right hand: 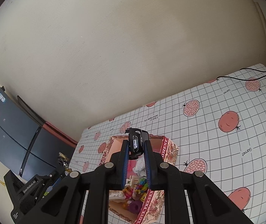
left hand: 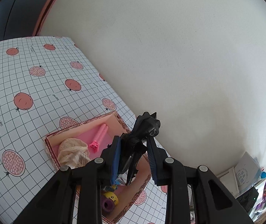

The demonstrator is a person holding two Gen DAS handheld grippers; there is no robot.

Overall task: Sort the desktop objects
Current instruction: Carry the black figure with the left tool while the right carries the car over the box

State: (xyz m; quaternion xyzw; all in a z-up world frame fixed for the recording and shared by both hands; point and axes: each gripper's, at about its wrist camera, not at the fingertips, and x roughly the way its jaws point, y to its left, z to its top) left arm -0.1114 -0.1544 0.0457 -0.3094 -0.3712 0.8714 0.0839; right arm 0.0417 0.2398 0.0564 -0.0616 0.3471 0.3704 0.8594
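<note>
- Left gripper (left hand: 134,150), lower centre of its view, clamps a glossy black animal figurine (left hand: 142,130) above the patterned cardboard box (left hand: 48,145).
- Right gripper (right hand: 136,149) pinches a small black toy car (right hand: 135,142) over the same box, at lower centre.
- Box sits on the pomegranate-print tablecloth (right hand: 217,140).
</note>
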